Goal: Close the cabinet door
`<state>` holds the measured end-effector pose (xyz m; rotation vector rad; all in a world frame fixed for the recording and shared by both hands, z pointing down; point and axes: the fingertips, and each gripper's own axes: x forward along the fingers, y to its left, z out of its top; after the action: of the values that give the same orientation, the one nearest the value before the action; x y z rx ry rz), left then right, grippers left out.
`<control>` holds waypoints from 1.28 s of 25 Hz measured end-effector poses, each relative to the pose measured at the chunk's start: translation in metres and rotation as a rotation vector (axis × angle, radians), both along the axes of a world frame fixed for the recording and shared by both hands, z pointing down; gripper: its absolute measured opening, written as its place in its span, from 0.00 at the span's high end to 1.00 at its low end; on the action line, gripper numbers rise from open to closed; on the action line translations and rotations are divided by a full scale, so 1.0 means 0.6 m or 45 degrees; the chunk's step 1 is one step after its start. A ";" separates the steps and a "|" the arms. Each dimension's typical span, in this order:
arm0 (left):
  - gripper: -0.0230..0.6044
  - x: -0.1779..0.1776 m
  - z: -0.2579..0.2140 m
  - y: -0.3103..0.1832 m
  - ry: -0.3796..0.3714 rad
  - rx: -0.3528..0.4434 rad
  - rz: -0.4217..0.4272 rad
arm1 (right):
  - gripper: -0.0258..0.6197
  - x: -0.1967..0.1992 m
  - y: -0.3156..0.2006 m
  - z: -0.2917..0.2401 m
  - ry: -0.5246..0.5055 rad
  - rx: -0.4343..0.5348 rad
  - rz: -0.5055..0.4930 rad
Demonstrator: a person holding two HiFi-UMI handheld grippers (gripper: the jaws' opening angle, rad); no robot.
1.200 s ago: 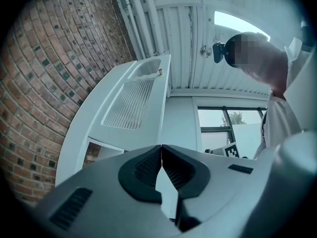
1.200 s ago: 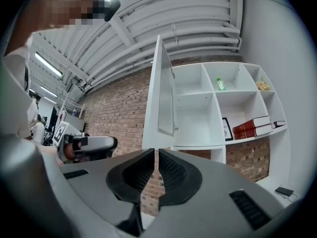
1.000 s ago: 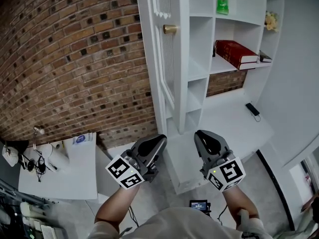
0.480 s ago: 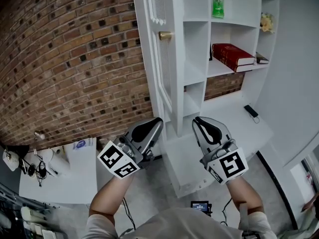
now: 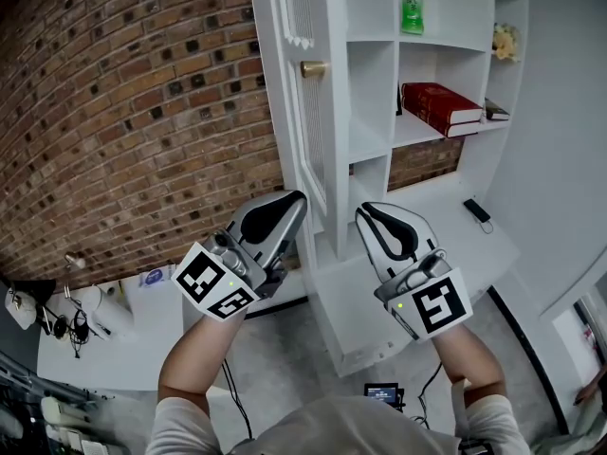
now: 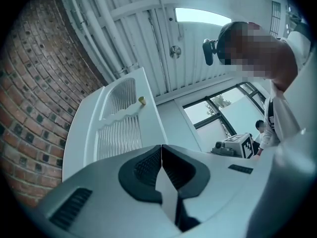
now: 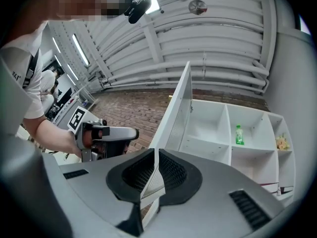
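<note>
Cabinet door (image 5: 322, 140) stood open, edge-on toward the person, rising between the two grippers. The left gripper (image 5: 289, 202) had its fingers pressed together on nothing, just beside the door's outer face. The right gripper (image 5: 368, 214) had its fingers closed and empty too, near the inner side. By the look of it, the door was a stiff, painted, hinged panel that should swing lightly. Its smooth face would be slippery to pinch, so a flat push on the solid frame near the brass knob (image 5: 313, 68) seemed safer than pressing the thin slatted middle. Only the left gripper view showed that slatted outer face. Only the right gripper view showed the inner side against the open shelves (image 7: 213, 128) with a green bottle (image 7: 239, 134).
</note>
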<state>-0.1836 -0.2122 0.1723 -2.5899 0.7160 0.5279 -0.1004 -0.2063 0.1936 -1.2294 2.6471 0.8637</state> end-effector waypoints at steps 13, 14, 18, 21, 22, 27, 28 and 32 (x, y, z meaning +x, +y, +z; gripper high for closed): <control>0.94 0.010 -0.137 -0.019 -0.002 0.204 -0.048 | 0.91 -0.023 -0.003 -0.083 -0.008 0.142 -0.005; 0.94 0.013 -0.148 -0.020 -0.001 0.216 -0.042 | 0.91 -0.024 -0.002 -0.091 -0.006 0.158 -0.003; 0.84 0.021 -0.186 -0.022 0.014 0.250 -0.026 | 0.91 -0.027 0.003 -0.119 0.001 0.189 0.008; 0.82 0.023 -0.208 -0.026 0.030 0.264 -0.025 | 0.91 -0.025 0.008 -0.138 0.011 0.229 0.023; 0.82 0.022 -0.216 -0.028 0.039 0.263 -0.024 | 0.91 -0.025 0.008 -0.145 0.012 0.239 0.026; 0.80 0.024 -0.249 -0.037 0.079 0.265 0.012 | 0.91 -0.030 0.016 -0.165 0.023 0.286 0.031; 0.80 0.026 -0.255 -0.037 0.082 0.266 0.023 | 0.91 -0.031 0.017 -0.166 0.028 0.291 0.033; 0.80 0.037 -0.266 -0.042 0.074 0.256 0.075 | 0.91 -0.036 0.017 -0.164 0.045 0.296 0.046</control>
<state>-0.1617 -0.2372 0.0127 -2.4227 0.5745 0.6610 -0.1223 -0.1964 0.0951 -1.2166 2.4696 1.1701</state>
